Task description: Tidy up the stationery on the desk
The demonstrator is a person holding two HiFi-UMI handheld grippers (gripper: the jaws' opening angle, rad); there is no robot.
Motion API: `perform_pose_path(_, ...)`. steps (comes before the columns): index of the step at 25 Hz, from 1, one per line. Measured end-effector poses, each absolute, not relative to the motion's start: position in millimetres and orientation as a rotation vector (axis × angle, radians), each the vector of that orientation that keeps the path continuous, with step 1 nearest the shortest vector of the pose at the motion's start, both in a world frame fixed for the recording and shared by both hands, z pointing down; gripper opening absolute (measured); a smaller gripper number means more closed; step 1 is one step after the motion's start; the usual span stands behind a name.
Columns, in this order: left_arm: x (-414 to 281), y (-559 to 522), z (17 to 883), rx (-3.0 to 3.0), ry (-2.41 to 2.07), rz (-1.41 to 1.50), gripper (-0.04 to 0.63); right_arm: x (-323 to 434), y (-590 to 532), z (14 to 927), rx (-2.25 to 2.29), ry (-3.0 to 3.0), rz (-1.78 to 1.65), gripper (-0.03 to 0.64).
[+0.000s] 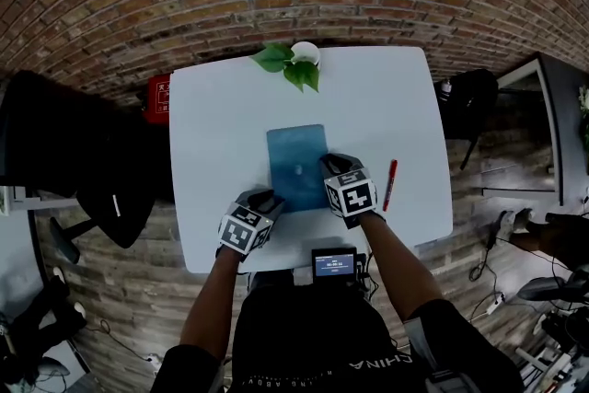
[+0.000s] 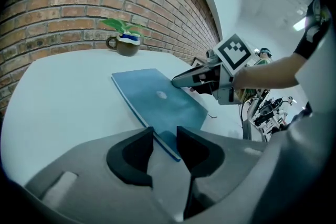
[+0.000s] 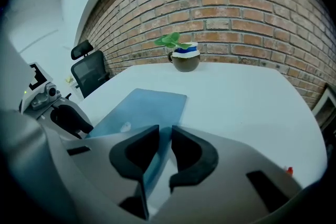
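A blue notebook [image 1: 297, 163] lies flat in the middle of the white table [image 1: 212, 124]. My left gripper [image 1: 269, 198] is at its near left corner; in the left gripper view the jaws [image 2: 165, 139] stand open with the notebook's [image 2: 157, 99] edge between them, pads apart from it. My right gripper [image 1: 328, 164] is at the notebook's right edge. In the right gripper view its jaws [image 3: 165, 136] stand narrowly apart with the notebook's [image 3: 139, 110] edge running into the gap, and the pads do not visibly press on it. A red pen [image 1: 390, 184] lies to the right of the notebook.
A mug with a green plant [image 1: 299, 60] stands at the table's far edge. A small device with a screen [image 1: 334, 264] sits at the near edge. A black office chair [image 1: 55, 152] stands left of the table. A brick wall is behind.
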State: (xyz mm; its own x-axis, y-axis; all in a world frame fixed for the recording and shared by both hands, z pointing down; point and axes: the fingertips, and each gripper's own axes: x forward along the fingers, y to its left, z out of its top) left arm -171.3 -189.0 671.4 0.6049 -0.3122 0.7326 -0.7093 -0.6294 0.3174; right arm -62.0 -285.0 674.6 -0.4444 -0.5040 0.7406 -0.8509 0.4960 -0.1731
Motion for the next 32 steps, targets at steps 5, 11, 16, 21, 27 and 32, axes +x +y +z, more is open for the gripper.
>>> perform_pose_path(5, -168.7, -190.2, 673.6, 2.222, -0.819, 0.83, 0.144, -61.7, -289.7, 673.7, 1.1, -2.118, 0.713, 0.083)
perform_pose_path(11, -174.1, -193.2, 670.8, 2.236, -0.858, 0.856, 0.144, -60.3, -287.0, 673.9, 1.09, -2.12, 0.728, 0.1)
perform_pose_path(16, -180.8, -211.9, 657.7, 2.25, -0.962, 0.812, 0.143, -60.3, -276.0, 670.4, 1.062, -2.126, 0.774, 0.135)
perform_pose_path(21, -175.9, -229.9, 658.6, 2.273, -1.012, 0.929, 0.043, -62.1, -263.5, 676.7, 1.039, -2.119, 0.846, 0.173)
perform_pose_path(27, -176.4, -231.9, 672.0, 2.244, -1.026, 1.013, 0.021, -62.0, -261.3, 679.9, 1.05, -2.114, 0.89, 0.187)
perform_pose_path(32, -177.6, -232.2, 673.4, 2.236, -1.023, 1.023, 0.012, -63.2, -261.1, 679.9, 1.065, -2.11, 0.886, 0.186)
